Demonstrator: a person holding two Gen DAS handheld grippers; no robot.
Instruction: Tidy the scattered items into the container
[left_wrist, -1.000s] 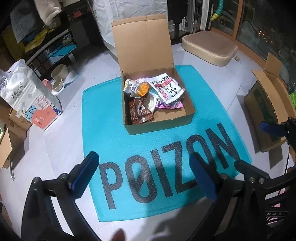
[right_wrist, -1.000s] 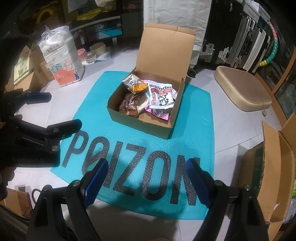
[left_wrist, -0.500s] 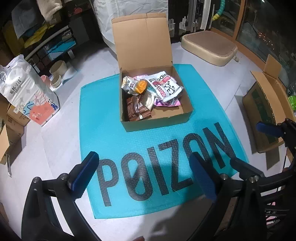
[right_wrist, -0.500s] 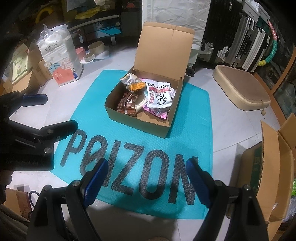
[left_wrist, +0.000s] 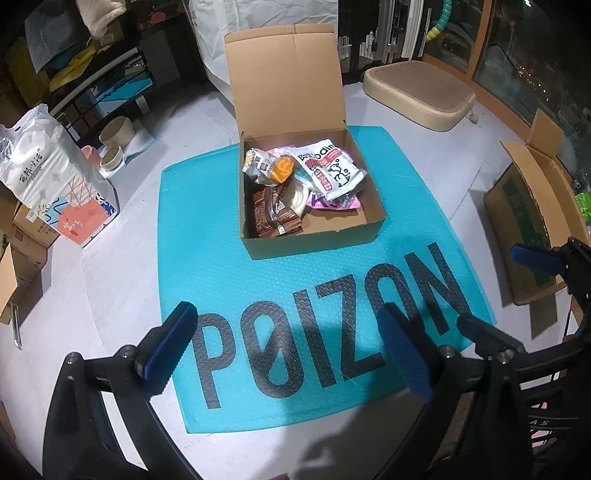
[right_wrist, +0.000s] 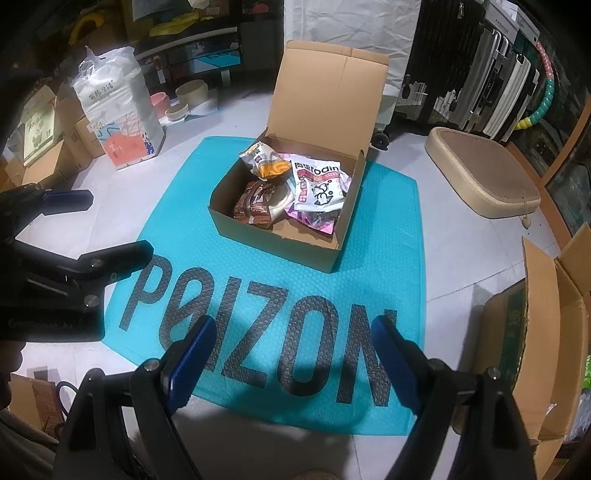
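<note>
Container: one cardboard box (left_wrist: 314, 236), lid flap upright at the back, standing on the teal mat (left_wrist: 229, 280) ahead of both grippers and well apart from them. Stiff-walled and light by the look of it; best taken by a side wall, not by the flap.

Contents, counted as far as the overlap allows:
- White pouch with dog print (left_wrist: 334, 170), one, on top at the far right. Soft, slick film, likely to crinkle; grip at a sealed edge.
- Pink packet (left_wrist: 332, 202), at least one, mostly buried under the pouch.
- Orange-and-white wrapper (left_wrist: 271, 168), one, far left. Light and puffy; pinch the crimped end.
- Brown packets (left_wrist: 271, 218), near left, probably two; the overlap hides the exact count.
- Cream flat piece (left_wrist: 297, 197), one, between the brown packets and the pouch; kind unclear.

Loose items on the mat: none visible, so the tidying looks finished.

Left gripper (left_wrist: 291, 347): jaws spread, empty.
Right gripper (right_wrist: 295, 354): jaws spread wide, empty.
</note>
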